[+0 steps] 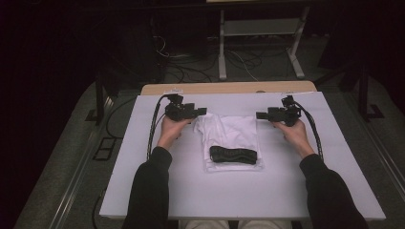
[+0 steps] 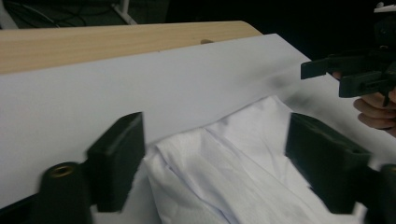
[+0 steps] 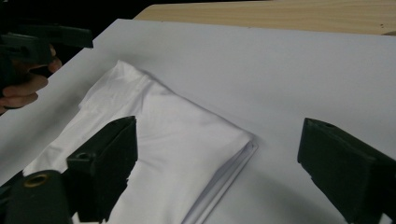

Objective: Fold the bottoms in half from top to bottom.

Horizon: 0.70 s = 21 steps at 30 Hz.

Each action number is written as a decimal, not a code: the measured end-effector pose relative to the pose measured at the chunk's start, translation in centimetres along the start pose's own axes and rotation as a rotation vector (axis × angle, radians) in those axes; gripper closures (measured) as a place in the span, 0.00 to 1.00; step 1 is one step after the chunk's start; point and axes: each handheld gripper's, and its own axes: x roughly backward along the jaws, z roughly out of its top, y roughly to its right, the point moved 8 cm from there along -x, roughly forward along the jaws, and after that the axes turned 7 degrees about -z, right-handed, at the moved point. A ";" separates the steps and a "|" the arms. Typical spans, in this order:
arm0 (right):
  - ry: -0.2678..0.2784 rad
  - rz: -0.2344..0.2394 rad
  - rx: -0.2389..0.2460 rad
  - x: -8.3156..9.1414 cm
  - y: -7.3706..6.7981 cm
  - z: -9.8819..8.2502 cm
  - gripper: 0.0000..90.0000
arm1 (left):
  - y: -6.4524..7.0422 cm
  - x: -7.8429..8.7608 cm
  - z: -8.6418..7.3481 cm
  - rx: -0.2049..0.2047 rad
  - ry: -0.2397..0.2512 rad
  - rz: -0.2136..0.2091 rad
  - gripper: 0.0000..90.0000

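step: releasing folded white shirt (image 1: 231, 138) | left gripper (image 1: 199, 112): spread, hovering just beside its far corner | right gripper (image 1: 261, 115): spread, letting fold settle | shirt: lying between both, flat on white sheet (image 1: 143, 176)

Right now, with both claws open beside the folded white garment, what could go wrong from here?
1. The folded white garment has a rumpled far-left corner near the left claw; a sideways brush could undo the fold.
2. The black band lies loose on top; tugging the fabric might roll it off.
3. The right claw hovers close; dropping could snag the stacked layers.
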 end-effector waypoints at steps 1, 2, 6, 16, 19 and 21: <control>-0.006 0.004 0.007 0.2 -0.1 0.0 0.05 | 0.1 0.3 -0.1 -0.007 -0.002 0.001 0.11; -0.017 0.004 0.010 0.3 -0.2 -0.1 0.00 | 0.1 0.5 -0.1 -0.009 -0.001 0.003 0.07; -0.041 -0.011 0.047 0.9 -0.5 -0.3 0.00 | 0.1 1.4 -0.6 -0.013 -0.001 -0.001 0.00; -0.061 -0.028 0.091 3.0 -1.6 -0.5 0.00 | 0.4 4.1 -1.4 -0.046 -0.030 0.057 0.00; -0.064 -0.031 0.101 3.7 -1.9 -0.6 0.00 | 0.7 5.0 -1.6 -0.049 -0.022 0.068 0.00; -0.060 -0.032 0.106 4.2 -2.1 -0.8 0.00 | 0.9 5.5 -1.9 -0.056 -0.027 0.073 0.00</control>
